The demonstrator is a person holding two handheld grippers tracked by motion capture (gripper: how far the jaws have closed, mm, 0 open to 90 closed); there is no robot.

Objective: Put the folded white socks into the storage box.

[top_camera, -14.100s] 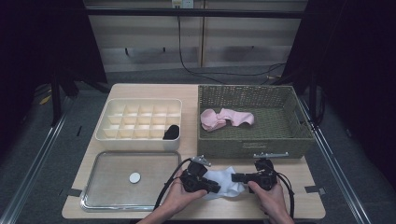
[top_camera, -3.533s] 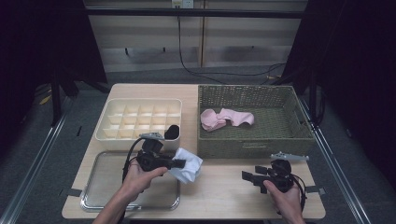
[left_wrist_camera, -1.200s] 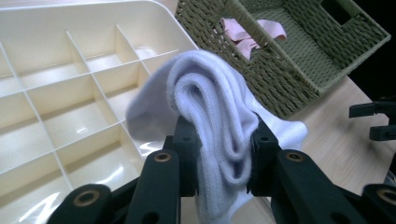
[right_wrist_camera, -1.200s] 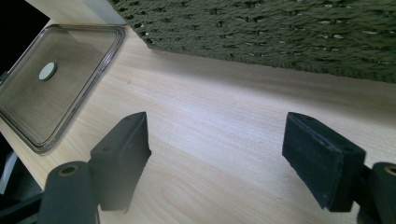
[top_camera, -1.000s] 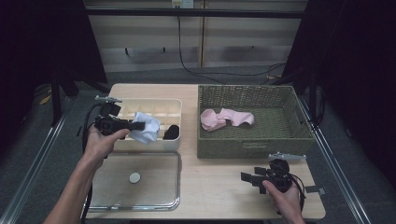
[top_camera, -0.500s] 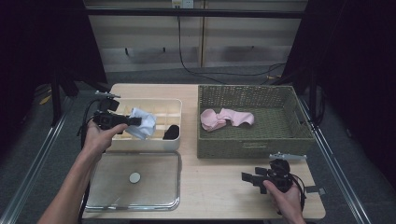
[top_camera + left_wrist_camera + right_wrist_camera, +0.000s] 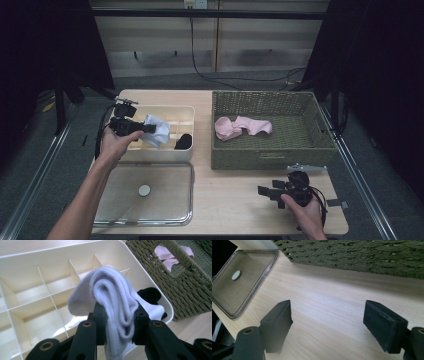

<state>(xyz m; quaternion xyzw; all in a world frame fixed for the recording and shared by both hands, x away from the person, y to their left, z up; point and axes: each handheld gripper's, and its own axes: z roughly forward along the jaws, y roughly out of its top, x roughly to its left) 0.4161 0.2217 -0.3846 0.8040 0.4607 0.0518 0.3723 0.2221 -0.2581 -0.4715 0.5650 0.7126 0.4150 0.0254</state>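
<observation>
Ribbed knit sock [image 7: 113,302], glossy plastic divider box [image 7: 37,290], seemingly wicker basket [image 7: 190,287].

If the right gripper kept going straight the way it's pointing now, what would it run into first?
Probably the clear lid, which lies flat on the table ahead of the open right gripper. In the high view the fingers aim left toward it over bare wood. Depth is unclear, so it might skim over it.

White sock [image 7: 112,302], cream divided box [image 7: 177,117], pink sock [image 7: 242,126], green wicker basket [image 7: 270,155].
</observation>
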